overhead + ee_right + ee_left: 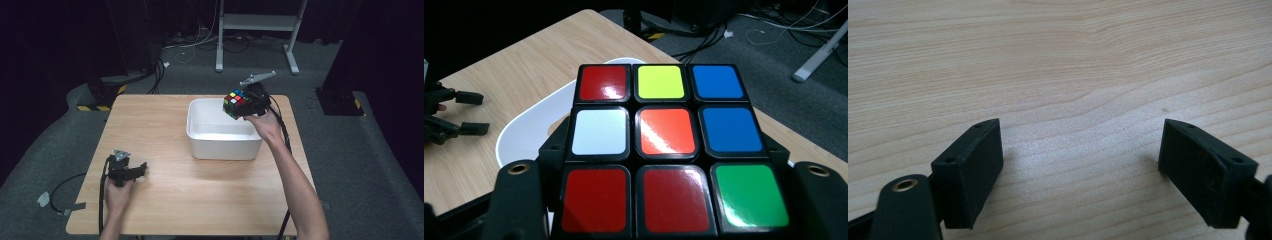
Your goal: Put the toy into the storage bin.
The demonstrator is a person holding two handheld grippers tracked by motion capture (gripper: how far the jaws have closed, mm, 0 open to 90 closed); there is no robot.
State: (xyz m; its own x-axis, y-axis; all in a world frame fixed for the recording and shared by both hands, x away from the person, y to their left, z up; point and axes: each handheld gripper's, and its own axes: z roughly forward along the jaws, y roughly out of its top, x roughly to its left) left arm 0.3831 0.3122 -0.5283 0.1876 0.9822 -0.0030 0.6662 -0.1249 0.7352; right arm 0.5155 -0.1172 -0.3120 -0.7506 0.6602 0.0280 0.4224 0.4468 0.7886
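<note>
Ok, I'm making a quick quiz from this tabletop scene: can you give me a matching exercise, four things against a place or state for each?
Things:
1. puzzle cube
2. white bin
3. left hand-held gripper
4. right hand-held gripper

Place or state:
a. jaws open, low over bare wood at the near left of the table
b. stands on the table, right of the middle
c. held in the air above the bin's far right corner
d. shut on the cube

Pairs: 1-c, 2-b, 3-a, 4-d

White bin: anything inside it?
The white bin looks empty where its floor shows. The Rubik's cube, held in the right tongs above its far right corner, covers that corner.
</note>
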